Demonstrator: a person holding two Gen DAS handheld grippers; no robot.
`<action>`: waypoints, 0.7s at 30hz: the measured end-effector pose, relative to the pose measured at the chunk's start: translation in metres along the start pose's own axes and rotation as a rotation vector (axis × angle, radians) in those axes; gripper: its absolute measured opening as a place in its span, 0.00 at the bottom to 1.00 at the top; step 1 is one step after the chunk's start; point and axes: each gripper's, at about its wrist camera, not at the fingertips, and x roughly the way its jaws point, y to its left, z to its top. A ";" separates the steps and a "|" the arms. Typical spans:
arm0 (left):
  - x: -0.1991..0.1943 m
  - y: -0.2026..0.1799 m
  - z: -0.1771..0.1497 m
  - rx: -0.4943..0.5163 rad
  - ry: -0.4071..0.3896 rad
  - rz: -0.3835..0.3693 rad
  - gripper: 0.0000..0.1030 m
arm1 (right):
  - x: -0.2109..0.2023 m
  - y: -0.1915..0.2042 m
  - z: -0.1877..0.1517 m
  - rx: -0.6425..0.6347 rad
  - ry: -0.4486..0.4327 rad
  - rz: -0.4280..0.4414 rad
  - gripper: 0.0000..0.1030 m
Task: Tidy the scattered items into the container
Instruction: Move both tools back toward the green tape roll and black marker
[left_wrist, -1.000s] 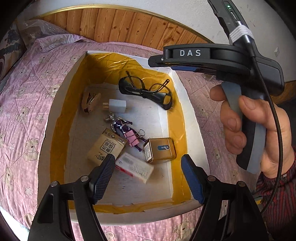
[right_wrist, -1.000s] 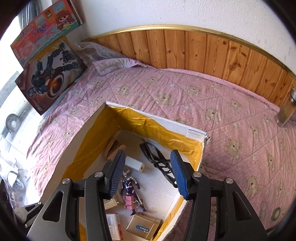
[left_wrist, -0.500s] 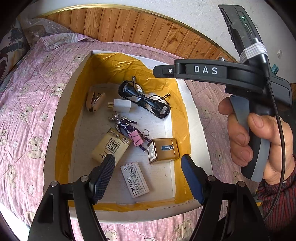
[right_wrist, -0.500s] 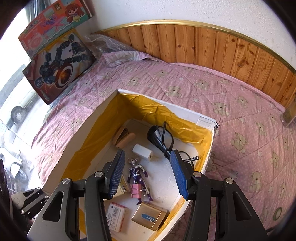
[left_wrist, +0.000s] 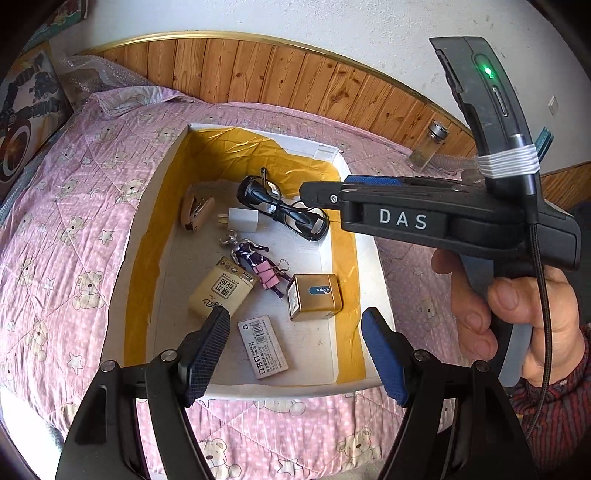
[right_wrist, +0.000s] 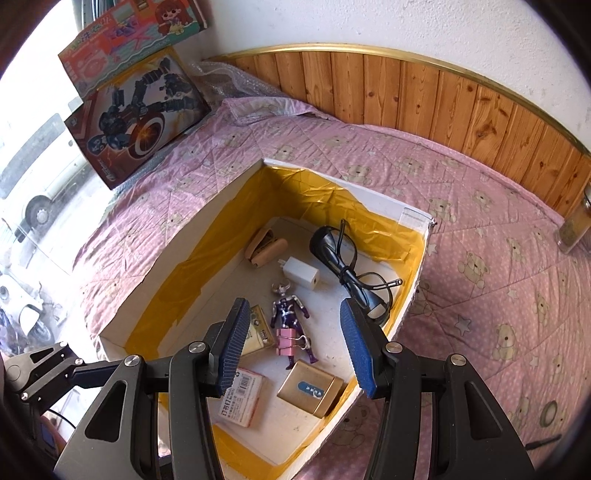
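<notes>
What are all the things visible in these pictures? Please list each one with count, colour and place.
box: 1, white with yellow tape lining, on the quilt
glasses: 1, black, folded, far right of box
charger plug: 1, white, beside glasses
stapler: 1, beige, far left of box
toy figure: 1, purple-silver, box middle
binder clip: 1, pink, on the figure's legs
tissue pack: 1, cream, left of figure
gold box: 1, near right
staples box: 1, white-pink, near edge
quilt: 1, pink, bear print
glass jar: 1, by the headboard
toy boxes: 2, far left
left tongs: open, empty
right tongs: open, empty
hand: 1, gripping right handle
</notes>
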 end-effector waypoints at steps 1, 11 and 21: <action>-0.002 -0.002 -0.001 0.006 -0.003 0.001 0.72 | -0.003 0.001 -0.002 0.001 -0.003 0.002 0.53; -0.023 -0.020 -0.012 0.042 -0.033 0.012 0.72 | -0.017 0.014 -0.020 -0.014 -0.006 0.014 0.53; -0.039 -0.037 -0.024 0.064 -0.053 0.027 0.72 | -0.040 0.021 -0.039 -0.019 -0.032 0.026 0.53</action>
